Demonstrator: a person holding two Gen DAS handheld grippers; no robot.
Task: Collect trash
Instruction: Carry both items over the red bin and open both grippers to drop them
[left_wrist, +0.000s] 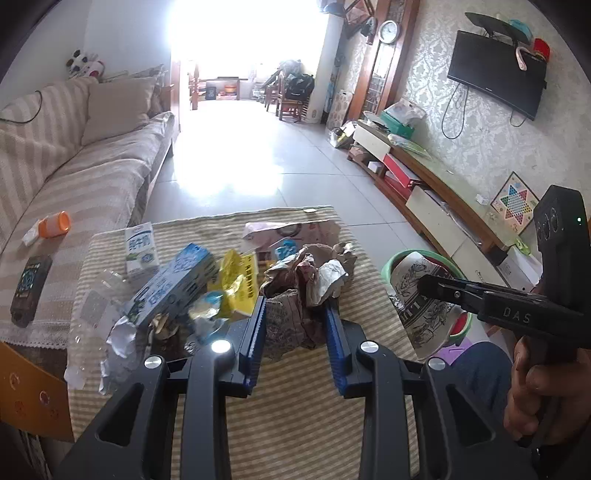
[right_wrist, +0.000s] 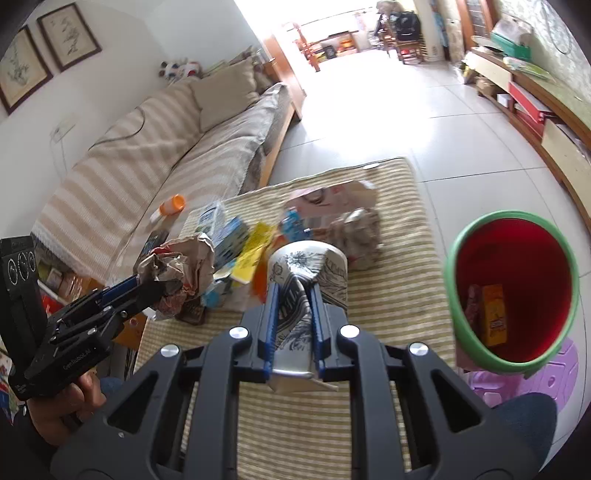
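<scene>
The left gripper pinches a crumpled brown paper bag, wrinkled and creased, lifted above the striped woven cloth that covers the low table. The right gripper has its blue ribbed pads pressed onto a squashed white paper cup with black ink drawings; the cup's long axis runs forward along the fingers, its open mouth pointing away from the camera. Just right of the table stands a round red bin with a green rim, upright, holding an orange carton. On the cloth lie a blue-and-white milk carton, a yellow plastic wrapper and clear plastic film. A striped beige sofa flanks the table's left.
</scene>
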